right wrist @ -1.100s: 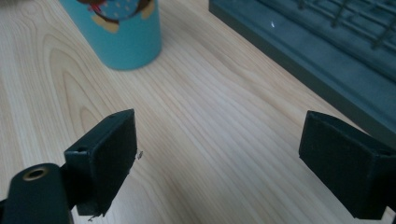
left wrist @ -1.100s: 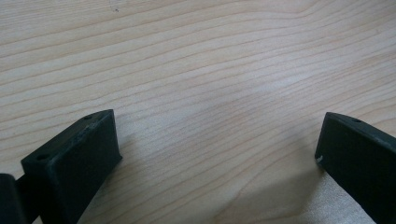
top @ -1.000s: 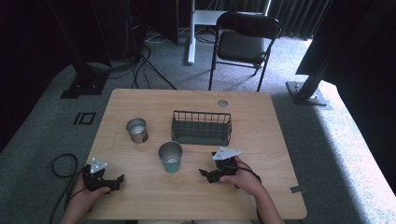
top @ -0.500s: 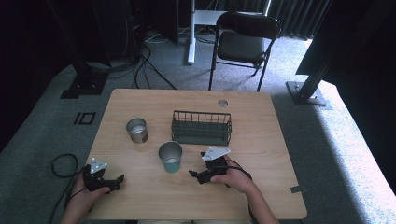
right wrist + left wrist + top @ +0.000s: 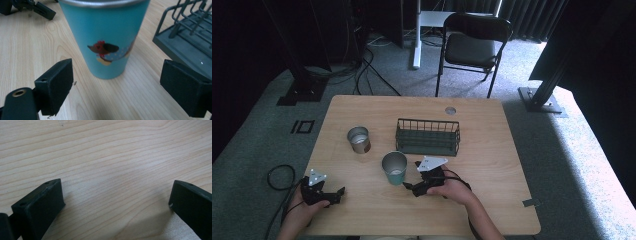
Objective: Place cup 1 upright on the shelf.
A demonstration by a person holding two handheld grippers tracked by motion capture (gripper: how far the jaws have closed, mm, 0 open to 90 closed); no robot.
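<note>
A lab: rig posts (image 5: 552,75), floor cables (image 5: 367,65), dark curtains (image 5: 522,15).

A dark wire basket (image 5: 428,136) stood near the middle of the wooden table (image 5: 492,165). A metal tin (image 5: 359,140) stood to the basket's left, well apart from it. Beyond the basket, off the table's far edge, a black folding chair (image 5: 473,42) stood on the grey carpet (image 5: 257,125).

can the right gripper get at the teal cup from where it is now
Probably yes. The right gripper sits just beside the teal cup with its jaws spread wide and aimed at the cup's base, bare wood between them. The wire basket stands off to one side, not in the path.
</note>
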